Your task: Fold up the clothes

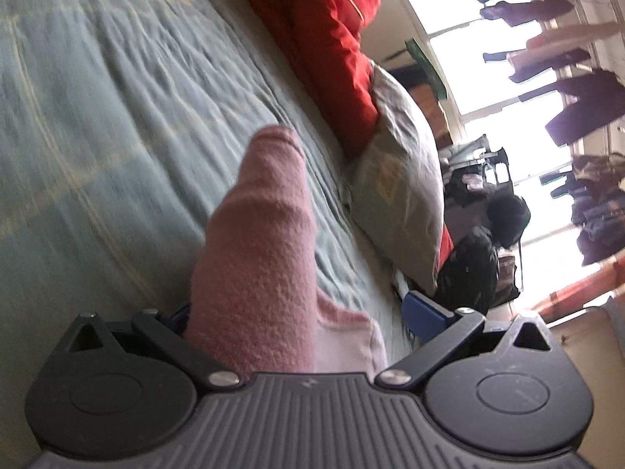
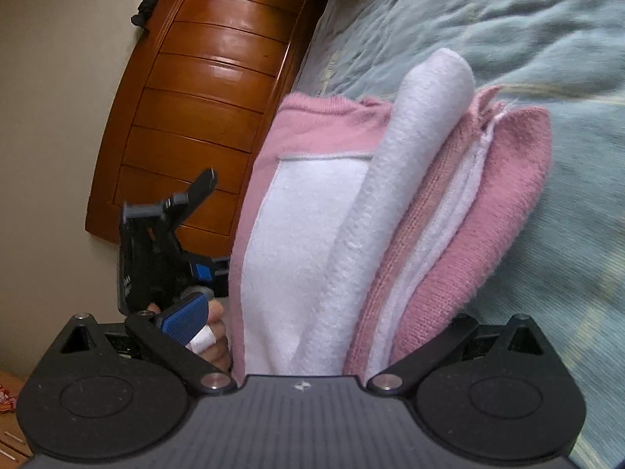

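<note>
While the pink fleece garment is held bunched between both tools, the step in hand is judged to be a mid-fold carry: the bundle is lifted over the bed rather than laid flat.

Left wrist view: the left hand-held gripper is clamped on a rolled pink section, which runs straight out from between the jaws and stands up over the blue-green quilt. To its right, a grey pillow and a red duvet are seen at the bed's far edge, apart from the garment.

Right wrist view: the right hand-held gripper is closed on several stacked layers of the garment, pink knit outside and white lining inside, fanning forward from the jaws. At the left of this view the other gripper tool and a person's fingers, one taped, are seen just beside the garment's left edge, in front of a wooden headboard.

Next move, as judged: the bundle must be lowered onto the quilt, edges aligned, layers kept from slipping before either grip is released. Whether the hanging end touches the bed cannot be told.
</note>
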`<state>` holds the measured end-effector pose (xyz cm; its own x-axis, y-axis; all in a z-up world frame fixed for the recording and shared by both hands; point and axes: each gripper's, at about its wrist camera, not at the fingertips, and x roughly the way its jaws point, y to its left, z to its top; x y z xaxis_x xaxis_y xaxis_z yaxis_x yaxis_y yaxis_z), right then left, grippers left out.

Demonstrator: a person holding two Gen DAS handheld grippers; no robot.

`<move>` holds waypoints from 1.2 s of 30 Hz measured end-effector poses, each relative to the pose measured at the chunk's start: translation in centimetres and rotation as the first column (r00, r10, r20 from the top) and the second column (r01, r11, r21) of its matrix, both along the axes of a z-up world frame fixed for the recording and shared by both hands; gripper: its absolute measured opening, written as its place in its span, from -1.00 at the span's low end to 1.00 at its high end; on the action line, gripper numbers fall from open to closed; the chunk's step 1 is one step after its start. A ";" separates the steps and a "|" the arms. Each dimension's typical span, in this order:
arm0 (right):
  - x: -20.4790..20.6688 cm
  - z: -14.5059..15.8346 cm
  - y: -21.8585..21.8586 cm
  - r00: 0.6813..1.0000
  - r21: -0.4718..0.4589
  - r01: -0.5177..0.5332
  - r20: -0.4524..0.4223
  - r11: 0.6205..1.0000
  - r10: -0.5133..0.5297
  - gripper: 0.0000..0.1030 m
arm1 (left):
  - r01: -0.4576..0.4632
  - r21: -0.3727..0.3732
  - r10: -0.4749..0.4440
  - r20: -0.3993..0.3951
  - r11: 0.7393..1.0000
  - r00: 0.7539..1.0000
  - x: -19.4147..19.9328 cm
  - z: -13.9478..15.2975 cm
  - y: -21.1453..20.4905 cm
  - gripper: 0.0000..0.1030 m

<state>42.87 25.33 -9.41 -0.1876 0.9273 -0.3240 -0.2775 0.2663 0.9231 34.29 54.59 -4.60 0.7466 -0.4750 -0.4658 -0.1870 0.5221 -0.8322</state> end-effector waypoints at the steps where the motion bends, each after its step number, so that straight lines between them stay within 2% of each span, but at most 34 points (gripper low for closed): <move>1: -0.1 -0.1 0.5 1.000 0.000 0.004 0.001 1.000 -0.004 1.00 | -0.003 0.005 0.003 0.003 1.000 1.000 0.2 0.0 0.3 0.97; 6: -1.2 -0.8 2.0 1.000 -0.002 0.025 0.000 1.000 -0.025 1.00 | -0.031 0.021 0.031 0.003 0.999 1.000 0.9 -0.4 1.7 0.97; 11: -2.6 0.5 2.3 0.999 0.002 0.017 0.049 1.000 -0.017 1.00 | -0.076 0.008 0.076 -0.003 0.997 0.997 1.6 -1.2 2.8 0.97; 14: -3.1 0.1 1.7 0.999 0.005 0.000 0.054 1.000 0.000 1.00 | -0.087 0.018 0.088 -0.004 0.996 0.996 2.0 -1.3 2.9 0.97; 17: -3.1 -1.5 0.5 1.000 -0.011 -0.002 0.008 1.000 0.002 1.00 | -0.117 0.062 0.118 -0.017 0.991 0.993 1.9 -1.2 2.9 0.97; 21: -2.2 -2.0 -0.4 1.000 0.021 0.021 -0.019 1.000 -0.021 1.00 | -0.120 0.177 0.123 -0.008 0.977 0.992 0.8 0.3 2.6 0.97; 24: -1.5 -0.8 -2.6 0.997 -0.022 0.077 0.034 0.997 -0.076 1.00 | -0.092 0.282 0.099 -0.008 0.955 0.995 -0.1 2.0 1.8 0.97; 26: -1.2 0.6 -4.6 0.983 -0.071 0.142 0.125 0.987 -0.132 1.00 | -0.052 0.323 0.053 0.004 0.945 0.999 -1.0 3.0 0.6 0.98; 28: -1.2 2.5 -6.4 0.952 -0.080 0.210 0.246 0.975 -0.184 1.00 | -0.005 0.355 0.008 -0.005 0.935 1.000 -1.7 3.7 -0.6 0.98; 30: -1.8 5.0 -7.5 0.903 -0.036 0.236 0.379 0.971 -0.205 1.00 | 0.059 0.403 -0.049 -0.037 0.913 0.998 -2.1 4.0 -2.2 0.98; 33: -3.3 8.1 -5.6 0.834 0.015 0.099 0.544 0.995 -0.091 1.00 | 0.105 0.448 -0.083 -0.068 0.888 0.994 -2.1 4.3 -3.8 0.98; 34: -4.0 9.0 -4.4 0.798 0.016 0.036 0.601 0.999 -0.038 1.00 | 0.120 0.462 -0.094 -0.079 0.878 0.992 -2.1 4.3 -4.3 0.98; 36: -5.8 9.5 -1.1 0.695 -0.020 -0.044 0.718 0.999 0.044 1.00 | 0.104 0.447 -0.072 -0.088 0.888 0.994 -2.3 4.2 -4.2 0.98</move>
